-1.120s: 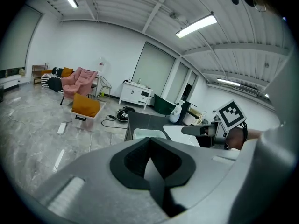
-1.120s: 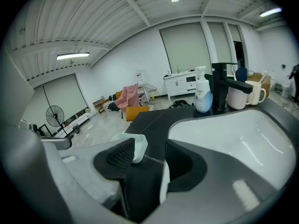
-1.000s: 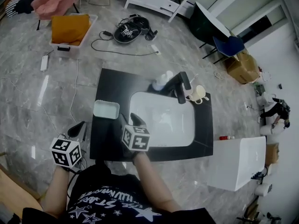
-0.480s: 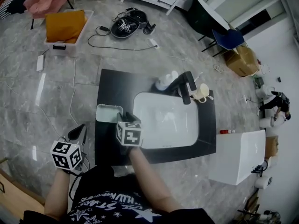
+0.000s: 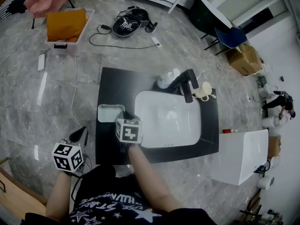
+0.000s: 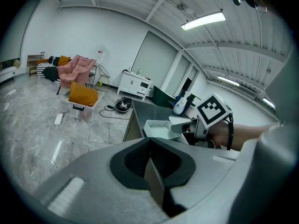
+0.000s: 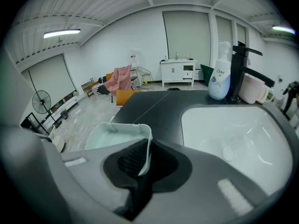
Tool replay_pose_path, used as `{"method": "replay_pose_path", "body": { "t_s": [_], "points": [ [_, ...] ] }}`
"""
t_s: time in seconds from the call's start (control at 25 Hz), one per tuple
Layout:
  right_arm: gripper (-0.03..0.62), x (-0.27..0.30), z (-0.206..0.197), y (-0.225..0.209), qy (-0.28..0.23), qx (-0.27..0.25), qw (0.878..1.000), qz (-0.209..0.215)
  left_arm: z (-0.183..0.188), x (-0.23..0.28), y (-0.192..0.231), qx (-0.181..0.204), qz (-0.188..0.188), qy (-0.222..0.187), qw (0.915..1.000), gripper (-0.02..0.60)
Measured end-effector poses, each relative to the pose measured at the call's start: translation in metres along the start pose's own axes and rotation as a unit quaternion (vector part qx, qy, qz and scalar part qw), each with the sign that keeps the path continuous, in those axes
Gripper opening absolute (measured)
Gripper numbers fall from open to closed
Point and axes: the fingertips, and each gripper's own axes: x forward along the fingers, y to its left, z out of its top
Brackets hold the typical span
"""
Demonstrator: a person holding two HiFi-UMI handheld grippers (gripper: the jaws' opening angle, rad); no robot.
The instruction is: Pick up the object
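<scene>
A shallow white tray (image 5: 108, 112) lies on the black countertop (image 5: 115, 83), just left of the sink. My right gripper (image 5: 123, 118) is at the tray's near right corner. In the right gripper view the tray (image 7: 114, 135) has its thin wall standing between the dark pads of the right gripper (image 7: 142, 158); the jaws are closing and pinch that wall. My left gripper (image 5: 78, 135) hangs off the counter's left side over the floor. Seen in its own view, the left gripper (image 6: 150, 168) has its pads together on nothing, and the tray (image 6: 159, 128) lies ahead.
The white sink basin (image 5: 171, 118) fills the counter's middle. Behind it stand a black faucet (image 5: 187, 84), a white pump bottle (image 5: 165, 81) and a cream mug (image 5: 204, 91). A white cabinet (image 5: 239, 161) is on the right. A bin with an orange cushion (image 5: 65, 26) and cables lie on the floor.
My right gripper has moved left and forward to the tray and its jaws have come together on the tray's wall. The left gripper has stayed put.
</scene>
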Motion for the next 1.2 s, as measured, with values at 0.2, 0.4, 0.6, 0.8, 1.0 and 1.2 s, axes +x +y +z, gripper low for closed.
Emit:
{"method": "replay_pose_path", "body": {
  "t_s": [0.2, 0.4, 0.6, 0.8, 1.0, 1.2],
  "points": [
    [0.014, -0.003, 0.001, -0.002, 0.003, 0.015, 1.000, -0.003, 0.000, -0.004, -0.003, 0.001, 0.004, -0.003, 1.0000, 0.009],
    [0.011, -0.020, 0.009, -0.002, -0.014, 0.027, 1.000, 0.006, 0.006, -0.011, -0.008, 0.006, 0.009, -0.013, 0.9999, 0.009],
    [0.011, -0.049, 0.021, -0.025, -0.040, 0.040, 0.998, 0.007, 0.017, -0.012, -0.031, 0.019, 0.011, -0.027, 0.9994, 0.009],
    [0.011, -0.085, 0.023, -0.060, -0.059, 0.052, 0.997, 0.005, 0.025, -0.014, -0.068, 0.031, 0.011, -0.042, 0.9986, 0.009],
    [0.011, -0.125, 0.016, -0.096, -0.077, 0.061, 0.995, 0.005, 0.020, -0.014, -0.113, 0.040, 0.005, -0.050, 0.9980, 0.009],
    [0.011, -0.167, -0.004, -0.140, -0.092, 0.064, 0.994, -0.002, 0.006, -0.011, -0.166, 0.053, -0.007, -0.050, 0.9973, 0.009]
  ]
}}
